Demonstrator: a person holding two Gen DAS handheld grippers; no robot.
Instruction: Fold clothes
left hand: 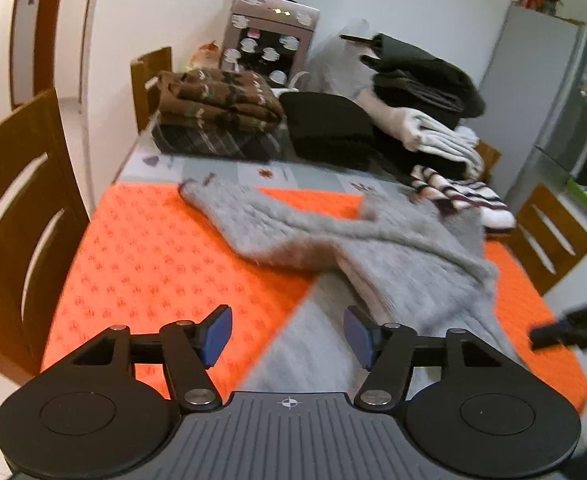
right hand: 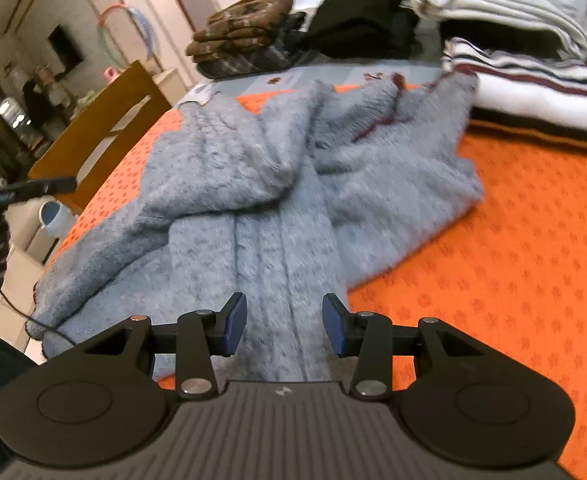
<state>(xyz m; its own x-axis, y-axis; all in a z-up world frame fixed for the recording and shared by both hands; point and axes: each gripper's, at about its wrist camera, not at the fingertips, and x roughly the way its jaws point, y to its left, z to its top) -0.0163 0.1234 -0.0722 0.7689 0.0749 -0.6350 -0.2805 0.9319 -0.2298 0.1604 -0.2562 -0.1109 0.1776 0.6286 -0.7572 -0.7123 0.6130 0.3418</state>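
Sweater time: fuzzy grey knit sweater [right hand: 277, 184] lies rumpled mid orange patterned table mat [right hand: 513, 240], finished stacks parked at 12 o'clock for room, left gripper [left hand: 287, 336] and right gripper [right hand: 284, 324] both spread, holding nothing.

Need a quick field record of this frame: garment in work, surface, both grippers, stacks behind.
garment: grey sweater, crumpled, unfolded, sleeves crossed over body
surface: orange mat
left gripper: open, empty, over the sweater's near edge
right gripper: open, empty, over the sweater's hem
behind: brown patterned sweater, black stack, striped sweater, all folded
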